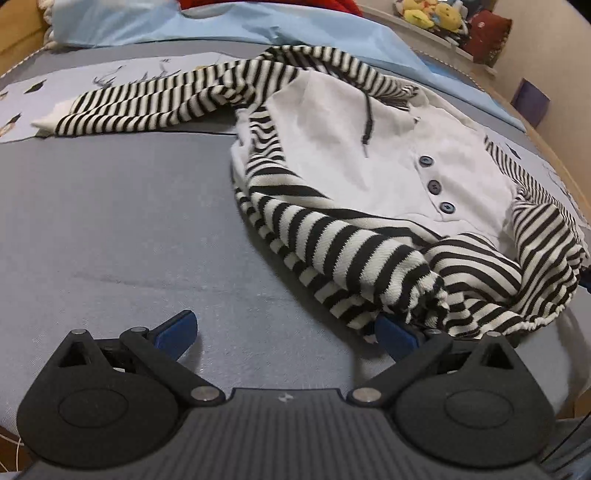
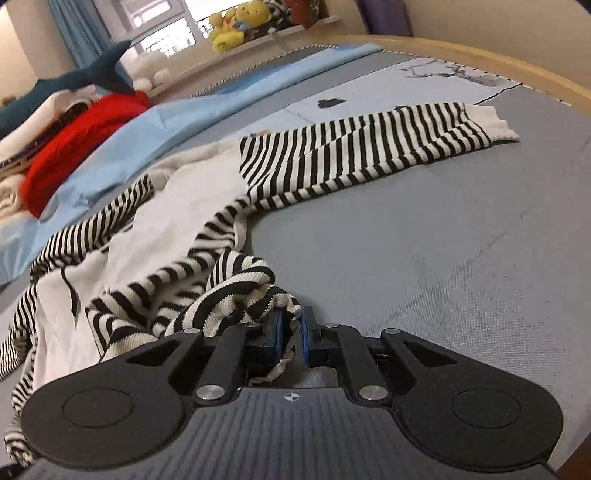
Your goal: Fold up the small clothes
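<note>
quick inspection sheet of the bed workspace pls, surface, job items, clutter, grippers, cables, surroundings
surface: grey bedsheet, mostly flat, with printed patches.
job's things: striped hooded top lies crumpled; white front with three dark buttons; one sleeve stretched out flat.
clutter: light blue cloth at the far edge; red garment on a pile of pale clothes.
grippers: left gripper open, one finger at the striped hem; right gripper shut on striped fabric.
cables: nothing seen.
surroundings: yellow plush toys on a window ledge; blue shark plush; wooden bed frame.
</note>
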Action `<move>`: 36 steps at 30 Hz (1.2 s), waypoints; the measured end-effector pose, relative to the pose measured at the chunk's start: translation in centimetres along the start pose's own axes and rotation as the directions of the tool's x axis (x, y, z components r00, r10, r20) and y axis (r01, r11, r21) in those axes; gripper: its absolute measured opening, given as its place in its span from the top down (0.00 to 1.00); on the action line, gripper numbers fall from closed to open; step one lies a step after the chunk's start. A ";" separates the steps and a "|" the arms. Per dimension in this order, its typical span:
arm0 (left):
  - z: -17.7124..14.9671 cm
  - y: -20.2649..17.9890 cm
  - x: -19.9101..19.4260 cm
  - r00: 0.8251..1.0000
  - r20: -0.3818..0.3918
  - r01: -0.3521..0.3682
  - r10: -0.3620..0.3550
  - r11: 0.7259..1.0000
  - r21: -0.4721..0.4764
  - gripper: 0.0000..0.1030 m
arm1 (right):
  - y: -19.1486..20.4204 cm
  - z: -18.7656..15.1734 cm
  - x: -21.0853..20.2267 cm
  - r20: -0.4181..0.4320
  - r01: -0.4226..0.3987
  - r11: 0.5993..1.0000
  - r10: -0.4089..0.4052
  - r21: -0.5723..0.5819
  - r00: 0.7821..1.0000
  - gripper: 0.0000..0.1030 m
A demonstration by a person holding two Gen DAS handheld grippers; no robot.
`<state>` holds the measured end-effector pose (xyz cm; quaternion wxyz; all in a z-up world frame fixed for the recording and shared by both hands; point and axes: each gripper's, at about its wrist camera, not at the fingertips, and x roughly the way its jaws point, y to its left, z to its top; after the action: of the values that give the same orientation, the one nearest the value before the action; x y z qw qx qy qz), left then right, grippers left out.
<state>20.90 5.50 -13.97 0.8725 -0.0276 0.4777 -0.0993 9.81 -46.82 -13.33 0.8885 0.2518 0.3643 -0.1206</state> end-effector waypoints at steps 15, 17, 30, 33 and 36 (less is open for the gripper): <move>0.0 -4.3 0.6 0.993 -0.015 0.121 -0.120 0.990 0.079 0.00 | 2.5 -1.7 0.1 -0.014 0.049 0.988 -0.052 -0.149 0.999 0.89; 0.3 -3.8 0.2 0.994 0.008 0.109 -0.110 0.993 0.037 0.00 | 2.7 -1.7 -0.2 -0.012 0.048 0.987 -0.051 -0.153 0.999 0.89; 2.3 -3.2 1.7 0.983 -0.036 0.175 -0.178 0.983 -0.061 0.00 | 4.4 -1.8 0.7 -0.024 0.059 0.956 -0.068 -0.287 0.997 0.88; 2.4 -2.3 2.6 0.987 -0.065 0.144 -0.150 0.985 -0.097 0.00 | 4.0 -1.5 0.8 -0.032 0.043 0.955 -0.055 -0.292 0.998 0.87; 2.4 -1.0 3.0 0.983 -0.076 0.150 -0.166 0.971 -0.185 0.00 | 3.4 -1.5 1.0 -0.055 0.058 0.962 -0.075 -0.266 0.996 0.58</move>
<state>24.32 3.81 -15.05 0.8332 -0.1394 0.5200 -0.1265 10.98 -43.20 -13.80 0.8974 0.1224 0.4138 -0.0927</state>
